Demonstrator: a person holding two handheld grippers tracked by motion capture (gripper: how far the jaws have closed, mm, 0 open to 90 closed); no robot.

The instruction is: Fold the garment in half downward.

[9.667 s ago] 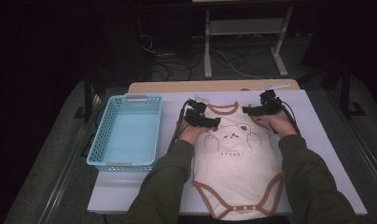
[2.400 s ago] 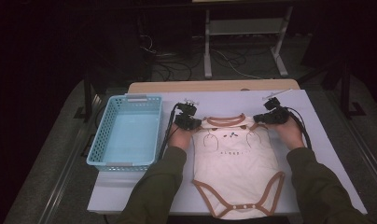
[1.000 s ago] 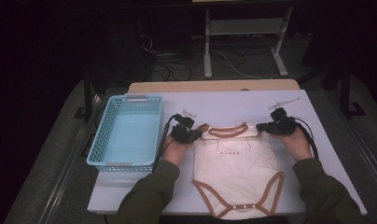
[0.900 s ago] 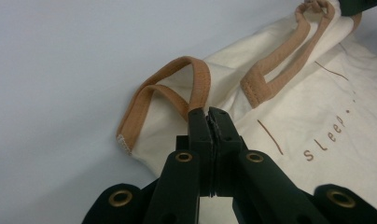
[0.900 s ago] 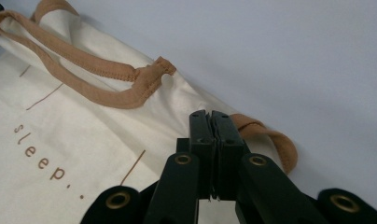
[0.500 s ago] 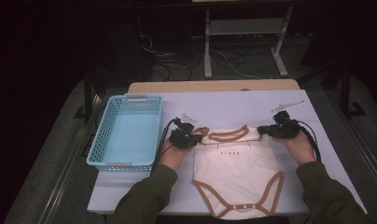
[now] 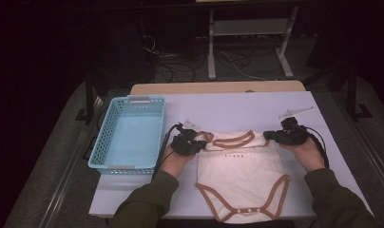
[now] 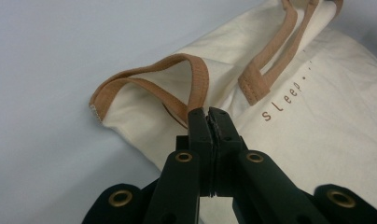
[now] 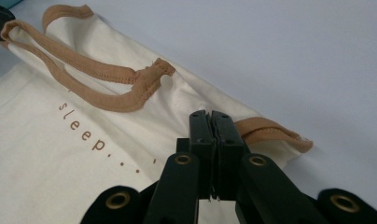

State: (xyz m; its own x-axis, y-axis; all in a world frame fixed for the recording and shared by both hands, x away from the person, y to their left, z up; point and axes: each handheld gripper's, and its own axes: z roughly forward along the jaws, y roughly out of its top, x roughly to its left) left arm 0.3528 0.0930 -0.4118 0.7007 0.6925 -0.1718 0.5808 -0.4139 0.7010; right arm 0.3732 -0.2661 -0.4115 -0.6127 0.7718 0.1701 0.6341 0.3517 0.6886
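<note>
We had the left gripper [image 7: 196, 144] and right gripper [image 7: 275, 136] each clamped on a shoulder of the baby bodysuit [image 7: 242, 183] (near-centre of the table [image 7: 228, 107]), mid-fold; next, we judged, both should travel evenly nearward.

high: above, looking forward-down | gripper views: close, level along tongs | shared: bodysuit [image 7: 240, 164] neckline

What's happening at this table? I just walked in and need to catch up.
A person is folding a cream baby bodysuit with tan trim on the white table. The left gripper and right gripper are each shut on a shoulder of it, with the top part doubled over toward the person. A light blue plastic basket waits at the left.
</note>
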